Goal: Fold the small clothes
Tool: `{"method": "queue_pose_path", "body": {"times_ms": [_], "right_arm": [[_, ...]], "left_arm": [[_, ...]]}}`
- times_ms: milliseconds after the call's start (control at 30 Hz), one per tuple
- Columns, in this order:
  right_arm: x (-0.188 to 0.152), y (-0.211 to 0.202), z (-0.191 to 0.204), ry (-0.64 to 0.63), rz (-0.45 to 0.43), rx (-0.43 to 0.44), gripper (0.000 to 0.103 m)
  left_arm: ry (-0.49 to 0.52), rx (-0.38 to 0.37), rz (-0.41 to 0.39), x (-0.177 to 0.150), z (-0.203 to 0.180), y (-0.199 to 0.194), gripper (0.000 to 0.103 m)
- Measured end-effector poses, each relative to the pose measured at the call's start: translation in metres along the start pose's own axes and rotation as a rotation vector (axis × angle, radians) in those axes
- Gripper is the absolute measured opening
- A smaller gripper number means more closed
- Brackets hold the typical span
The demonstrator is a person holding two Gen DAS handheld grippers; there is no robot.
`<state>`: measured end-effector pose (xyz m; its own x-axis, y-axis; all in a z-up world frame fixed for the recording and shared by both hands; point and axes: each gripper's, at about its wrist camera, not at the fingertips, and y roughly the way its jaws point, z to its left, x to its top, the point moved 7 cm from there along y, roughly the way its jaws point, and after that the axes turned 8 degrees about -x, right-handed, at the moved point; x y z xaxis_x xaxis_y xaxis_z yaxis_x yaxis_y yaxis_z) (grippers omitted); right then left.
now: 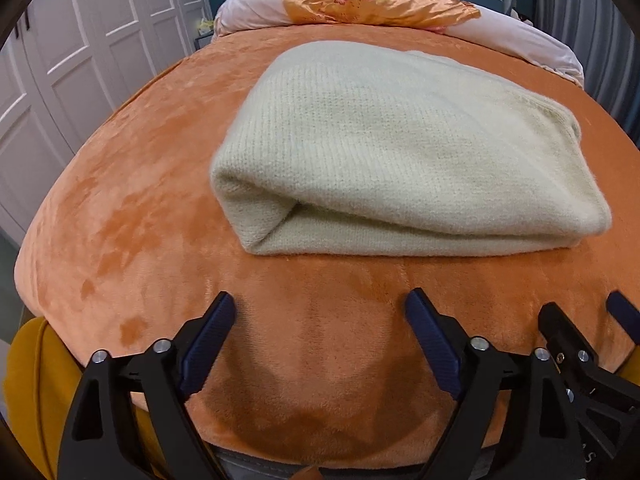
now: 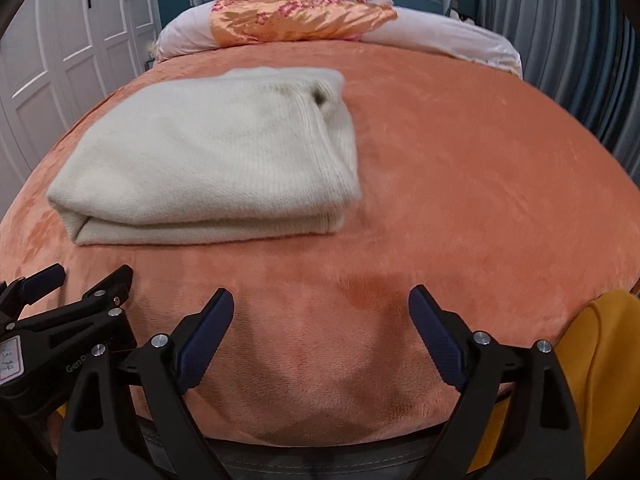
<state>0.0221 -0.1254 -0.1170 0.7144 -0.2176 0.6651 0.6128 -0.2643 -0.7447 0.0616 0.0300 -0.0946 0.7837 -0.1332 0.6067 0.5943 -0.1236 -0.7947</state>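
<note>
A cream knitted garment (image 1: 396, 160) lies folded in a thick rectangle on the orange bed cover (image 1: 140, 200); it also shows in the right wrist view (image 2: 212, 160) at the centre left. My left gripper (image 1: 320, 308) is open and empty, a short way in front of the garment's near edge. My right gripper (image 2: 322, 300) is open and empty, in front of and to the right of the garment. Each gripper shows at the edge of the other's view: the right one (image 1: 592, 312) and the left one (image 2: 86, 276).
Pillows with an orange floral cloth (image 2: 300, 16) lie at the head of the bed. White wardrobe doors (image 1: 60, 60) stand to the left, a grey curtain (image 2: 560, 40) to the right. A yellow fabric (image 2: 600, 360) shows at the near bed edge.
</note>
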Motion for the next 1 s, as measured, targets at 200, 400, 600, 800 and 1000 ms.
{"method": "queue_pose_path", "body": {"times_ms": [200, 400, 600, 800, 1000], "right_arm": [[-0.002, 0.006, 0.0, 0.003, -0.021, -0.014, 0.092], [-0.004, 0.01, 0.0, 0.005, -0.012, -0.009, 0.096], [-0.004, 0.01, -0.001, 0.006, -0.008, 0.009, 0.098], [-0.003, 0.009, 0.001, -0.003, -0.008, 0.014, 0.098], [-0.004, 0.009, 0.002, 0.001, -0.005, 0.016, 0.098]], "left_arm": [[-0.034, 0.003, -0.042, 0.002, 0.004, 0.007, 0.093], [-0.05, 0.015, -0.097, 0.002, 0.006, 0.009, 0.094], [-0.069, 0.017, -0.095, 0.002, 0.01, 0.012, 0.098], [-0.083, 0.002, -0.099, 0.003, 0.013, 0.013, 0.098], [-0.083, 0.001, -0.099, 0.003, 0.014, 0.013, 0.098]]}}
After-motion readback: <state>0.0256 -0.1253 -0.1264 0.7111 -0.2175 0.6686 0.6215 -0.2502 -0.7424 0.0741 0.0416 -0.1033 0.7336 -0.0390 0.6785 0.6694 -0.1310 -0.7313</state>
